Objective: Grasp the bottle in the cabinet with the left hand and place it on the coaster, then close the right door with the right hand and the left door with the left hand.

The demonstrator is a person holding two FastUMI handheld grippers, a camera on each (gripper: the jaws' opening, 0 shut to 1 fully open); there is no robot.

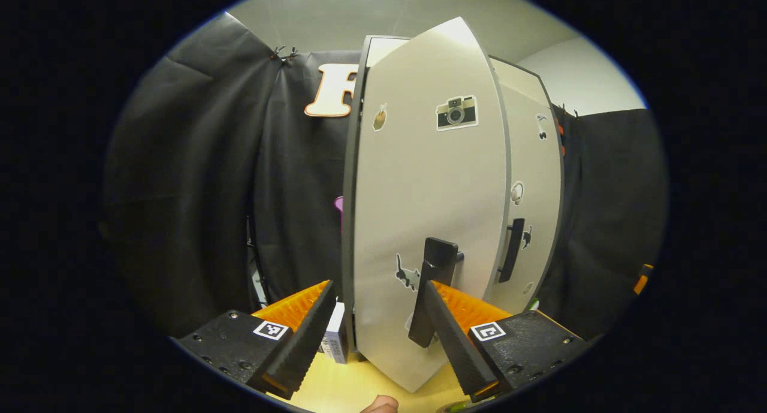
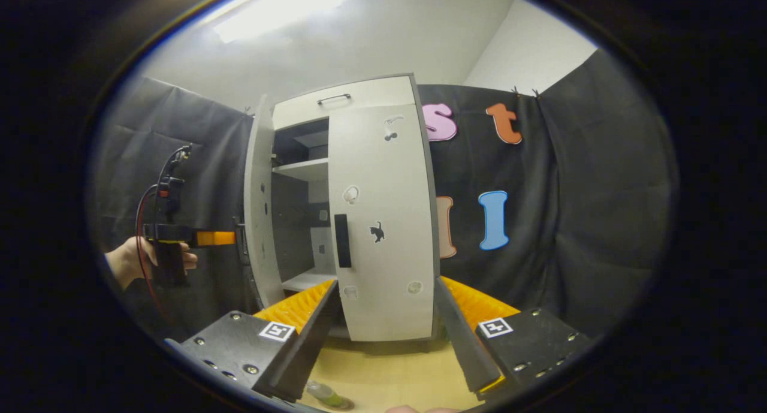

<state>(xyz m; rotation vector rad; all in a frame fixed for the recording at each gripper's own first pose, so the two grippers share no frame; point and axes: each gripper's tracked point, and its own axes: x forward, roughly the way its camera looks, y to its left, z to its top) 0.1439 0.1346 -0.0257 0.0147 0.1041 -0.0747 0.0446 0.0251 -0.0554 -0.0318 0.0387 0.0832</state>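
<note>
**Left door part-open, right door closed, both jaws spread**

Left gripper: jaws spread, nothing pinched. Left door stands ajar straight ahead between the fingers, its black handle just above the right-hand finger; touching or not, can't tell. Right door beyond it, closed.

Right gripper: jaws spread, empty. Right door sits flush ahead between them. Open cabinet shelves left of it. Bottle lies low by the left-hand finger on the table; coaster under it unclear. A hand holds the other gripper far left at the left door.
</note>
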